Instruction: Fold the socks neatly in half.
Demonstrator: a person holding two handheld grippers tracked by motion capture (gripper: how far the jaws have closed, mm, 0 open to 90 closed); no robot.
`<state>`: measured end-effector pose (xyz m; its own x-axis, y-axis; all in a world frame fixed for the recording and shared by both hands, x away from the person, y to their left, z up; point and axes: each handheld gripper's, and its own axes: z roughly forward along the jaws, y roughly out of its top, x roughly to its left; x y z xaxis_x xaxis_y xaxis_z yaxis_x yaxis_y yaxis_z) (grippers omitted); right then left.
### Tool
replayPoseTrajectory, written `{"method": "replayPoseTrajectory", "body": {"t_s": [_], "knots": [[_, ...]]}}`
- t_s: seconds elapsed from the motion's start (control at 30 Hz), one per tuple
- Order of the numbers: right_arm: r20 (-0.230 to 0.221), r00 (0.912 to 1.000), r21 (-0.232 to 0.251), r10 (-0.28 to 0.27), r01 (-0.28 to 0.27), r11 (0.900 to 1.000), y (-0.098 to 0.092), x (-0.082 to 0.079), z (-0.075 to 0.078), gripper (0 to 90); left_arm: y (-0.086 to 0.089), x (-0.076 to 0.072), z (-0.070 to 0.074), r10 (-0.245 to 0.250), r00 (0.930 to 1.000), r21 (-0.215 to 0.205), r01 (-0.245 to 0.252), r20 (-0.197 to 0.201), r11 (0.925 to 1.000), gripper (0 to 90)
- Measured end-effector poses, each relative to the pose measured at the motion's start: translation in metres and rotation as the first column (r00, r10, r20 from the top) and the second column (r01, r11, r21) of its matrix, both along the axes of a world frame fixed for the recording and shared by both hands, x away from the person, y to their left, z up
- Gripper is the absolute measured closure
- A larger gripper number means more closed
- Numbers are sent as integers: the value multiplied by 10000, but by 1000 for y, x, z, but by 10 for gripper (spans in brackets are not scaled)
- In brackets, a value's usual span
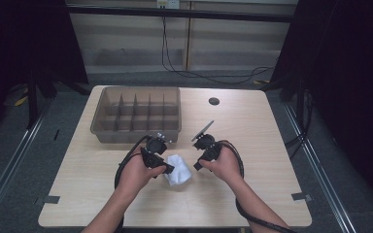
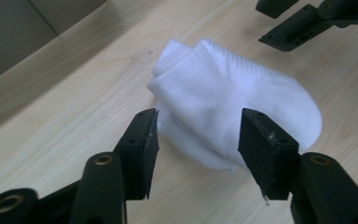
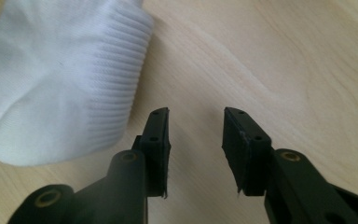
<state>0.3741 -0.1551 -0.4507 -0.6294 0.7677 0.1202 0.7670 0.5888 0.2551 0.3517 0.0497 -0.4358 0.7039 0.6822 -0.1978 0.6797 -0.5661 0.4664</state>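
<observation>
While the left gripper [image 2: 198, 135] hovers low over the table with its jaws parted, a folded white sock [image 2: 233, 107] lies between and just beyond the two black pads; neither pad appears to press on the fabric, so nothing is gripped yet. Seen from the right gripper view, the right gripper [image 3: 196, 135] also stands apart-jawed, with bare wood between its pads and the sock's ribbed cuff [image 3: 116, 88] just beside its left jaw, apart from it. From the high view, both hands sit near the front middle of the light wooden table [image 1: 252, 131], the left hand [image 1: 138, 170] and right hand [image 1: 223, 162] flanking the sock, which rests on the tabletop between them. Behind them, toward the far left of the table, stands a grey plastic organiser tray [image 1: 137, 92] split into small compartments (all look empty from here). A small dark round hole [image 1: 214, 101] marks the tabletop farther back. The sock looks light, soft and limp; it would likely sag and unfold if lifted by a single layer. A firmer hold seems to be across the thick folded bundle, or on the doubled ribbed cuff, pinching all layers together.
</observation>
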Motion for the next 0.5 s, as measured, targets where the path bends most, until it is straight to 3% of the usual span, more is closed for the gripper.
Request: {"method": "replayPoseTrajectory", "body": {"t_s": [0.17,0.5], "knots": [[110,9997,-29,-195,195,9998,-12,-4,-1,553,-5,5,-7,403,9984,-49,-406,-407,9992,428],[384,9986,-79,-362,366,9993,-26,-8,-4,499,-10,8,-22,541,9950,99,-534,-840,9985,390]]}}
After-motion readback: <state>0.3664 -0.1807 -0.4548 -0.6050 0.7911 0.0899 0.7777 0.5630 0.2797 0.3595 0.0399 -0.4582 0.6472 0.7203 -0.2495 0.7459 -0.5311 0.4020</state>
